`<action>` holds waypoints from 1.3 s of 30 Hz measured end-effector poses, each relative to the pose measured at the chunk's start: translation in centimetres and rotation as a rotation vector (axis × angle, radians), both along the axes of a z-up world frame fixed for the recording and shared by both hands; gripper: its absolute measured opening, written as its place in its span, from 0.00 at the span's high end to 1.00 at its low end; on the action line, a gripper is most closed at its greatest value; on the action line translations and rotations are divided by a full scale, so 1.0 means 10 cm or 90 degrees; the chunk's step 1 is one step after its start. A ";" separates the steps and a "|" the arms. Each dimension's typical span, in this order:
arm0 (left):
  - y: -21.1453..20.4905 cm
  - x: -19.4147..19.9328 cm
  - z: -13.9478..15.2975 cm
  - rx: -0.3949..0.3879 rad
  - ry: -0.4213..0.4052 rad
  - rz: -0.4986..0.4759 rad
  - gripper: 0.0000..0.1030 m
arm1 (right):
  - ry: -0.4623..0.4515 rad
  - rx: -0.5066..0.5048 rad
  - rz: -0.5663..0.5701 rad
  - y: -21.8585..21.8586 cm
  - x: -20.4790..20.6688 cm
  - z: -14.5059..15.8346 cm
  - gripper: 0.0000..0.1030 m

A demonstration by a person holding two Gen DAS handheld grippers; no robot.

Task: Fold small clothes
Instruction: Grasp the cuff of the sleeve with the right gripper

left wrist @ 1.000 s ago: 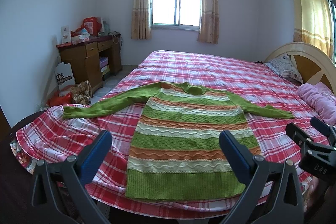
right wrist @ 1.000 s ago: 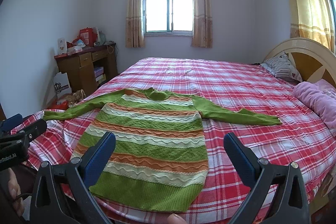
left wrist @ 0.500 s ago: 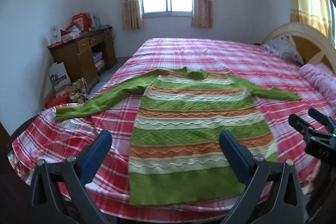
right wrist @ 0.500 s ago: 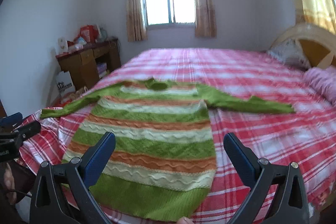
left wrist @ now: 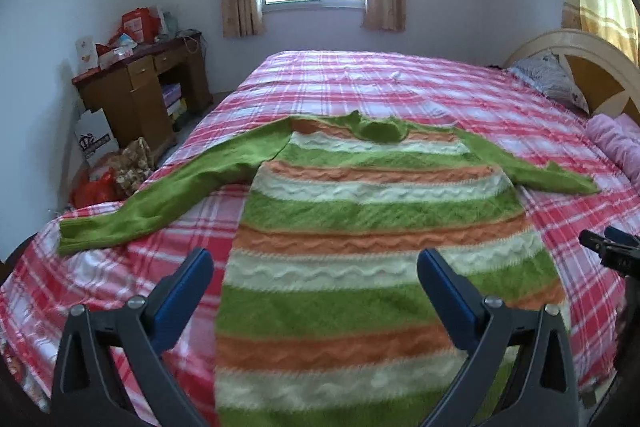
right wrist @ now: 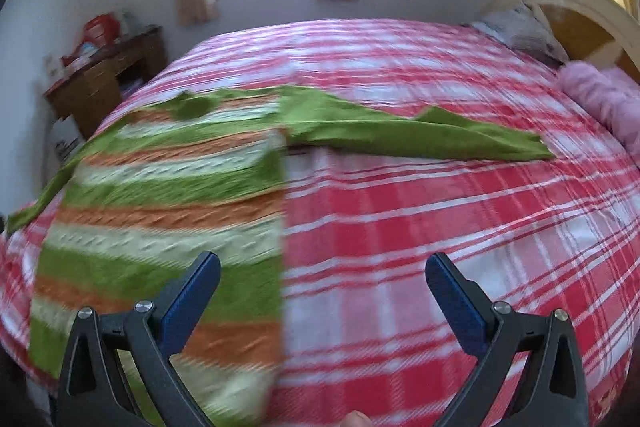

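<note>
Left wrist cam: the striped sweater (left wrist: 372,251) is lying flat on the bed (left wrist: 400,83), both sleeves out to the sides, hem closest to the camera. The left gripper (left wrist: 314,271) hangs over the lower half, jaws wide apart, nothing in them. The right gripper (left wrist: 610,247) pokes in at the right edge.

Right wrist cam: pretty blurry. The right gripper (right wrist: 322,273) has its jaws spread too, sitting over the sweater's (right wrist: 168,195) right side edge and bare bed (right wrist: 440,211).
</note>
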State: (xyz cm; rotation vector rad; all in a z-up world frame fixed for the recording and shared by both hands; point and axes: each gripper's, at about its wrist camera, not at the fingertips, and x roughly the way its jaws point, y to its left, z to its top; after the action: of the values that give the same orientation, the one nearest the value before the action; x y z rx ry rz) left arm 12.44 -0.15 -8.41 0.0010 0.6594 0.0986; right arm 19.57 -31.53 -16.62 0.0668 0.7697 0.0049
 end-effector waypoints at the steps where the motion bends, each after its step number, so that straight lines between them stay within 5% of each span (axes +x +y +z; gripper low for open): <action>1: -0.02 0.06 -0.02 0.003 -0.001 0.002 0.00 | 0.004 0.003 -0.011 -0.10 0.07 -0.02 0.01; 9: -0.14 0.54 -0.26 0.004 -0.002 0.002 0.00 | 0.029 0.059 -0.132 -1.17 0.73 -0.19 0.02; 13: -0.06 0.72 -0.41 -0.005 0.014 0.018 0.00 | 0.036 0.091 -0.200 -1.74 0.96 -0.21 0.19; 21: 0.05 0.89 -0.60 -0.003 0.040 0.057 0.00 | 0.020 0.082 -0.316 -2.74 1.38 -0.16 0.28; 30: 0.21 1.08 -0.69 0.000 0.059 0.095 0.00 | 0.064 0.076 -0.314 -3.16 1.88 -0.33 0.31; 33: 0.25 1.12 -0.71 -0.003 0.062 0.099 0.00 | 0.074 0.059 -0.297 -3.10 1.97 -0.39 0.39; 38: 0.28 1.13 -0.78 -0.011 0.071 0.099 0.00 | 0.080 0.035 -0.220 -2.88 1.97 -0.35 0.92; 39: 0.28 1.11 -0.78 -0.015 0.071 0.100 0.00 | 0.078 0.045 -0.200 -2.84 1.95 -0.32 0.94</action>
State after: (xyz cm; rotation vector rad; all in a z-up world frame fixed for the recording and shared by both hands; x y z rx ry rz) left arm 23.59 2.68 -16.25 -0.0684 0.7724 0.2427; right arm 39.03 -59.98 -19.84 0.2563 0.8748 -0.2727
